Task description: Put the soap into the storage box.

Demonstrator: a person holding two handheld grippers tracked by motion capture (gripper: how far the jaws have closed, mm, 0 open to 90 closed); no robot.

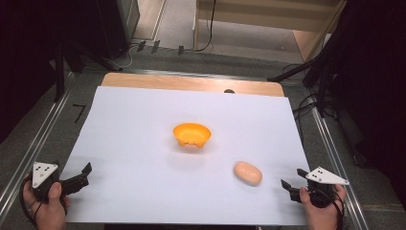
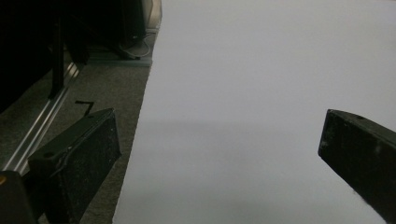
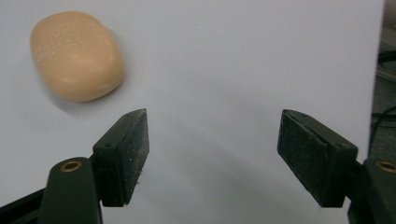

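An orange bowl [image 1: 191,134] stands near the middle of the white sheet [image 1: 134,143]. A peach-coloured rounded bar [image 1: 247,173] lies to its front right; in the right gripper view the same bar [image 3: 77,56] sits at the upper left. My right gripper [image 1: 292,178] is at the sheet's front right corner, a short way right of the bar and apart from it. Its jaws [image 3: 213,121] stand open over bare sheet. My left gripper [image 1: 86,175] rests at the front left edge of the sheet, its jaws [image 2: 219,130] wide open with nothing between them.
The sheet covers a wooden table [image 1: 191,82] whose far edge shows. Metal rails [image 1: 43,139] run along both sides over grey carpet. Cables [image 1: 306,108] and dark stands lie beyond the right and far edges.
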